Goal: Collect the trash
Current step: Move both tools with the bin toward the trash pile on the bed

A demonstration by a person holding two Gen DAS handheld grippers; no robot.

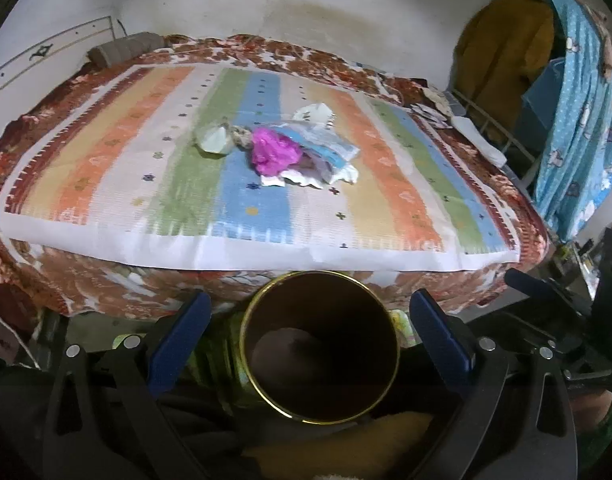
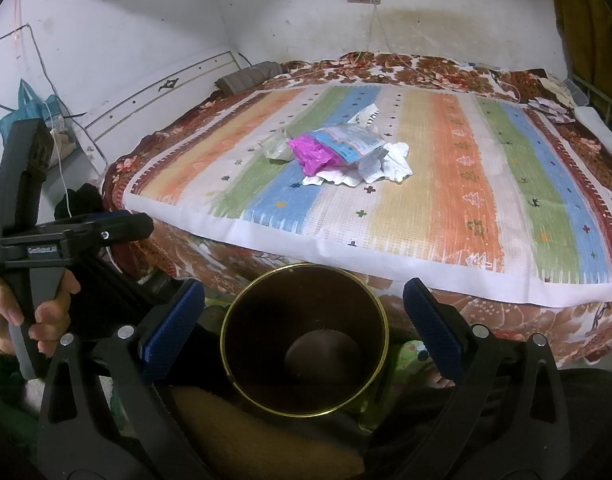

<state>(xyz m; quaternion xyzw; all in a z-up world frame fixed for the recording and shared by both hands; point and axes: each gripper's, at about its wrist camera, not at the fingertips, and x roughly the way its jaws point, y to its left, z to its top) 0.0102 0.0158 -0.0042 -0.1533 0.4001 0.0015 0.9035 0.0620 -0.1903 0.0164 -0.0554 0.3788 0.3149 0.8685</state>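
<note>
In the left wrist view, the left gripper (image 1: 306,340) sits at the bottom of the frame with its blue-padded jaws spread wide and holding nothing. The gold-rimmed bin (image 1: 320,346) stands between and below them, its mouth open and its dark inside apparently empty. The trash pile (image 1: 284,152) lies above centre in the frame, on the striped cloth (image 1: 106,184) over the bed, straight ahead of the jaws and well apart from them. Its long axis runs left to right across the frame, from a pale crumpled scrap (image 1: 215,140) through a magenta plastic bag (image 1: 272,154) to white paper (image 1: 346,174) at the right.

In the right wrist view, the right gripper (image 2: 304,324) also stands wide and empty at the bottom, with the bin just below its fingers. The pile sits in the upper middle, slightly left of the jaws' line, its long axis tilted a little down to the right. The left gripper's handle appears at lower left, held in a hand (image 2: 14,316). Neither arm looks clearly nearer; the right one probably faces the white paper end, the left one the scrap.
</note>
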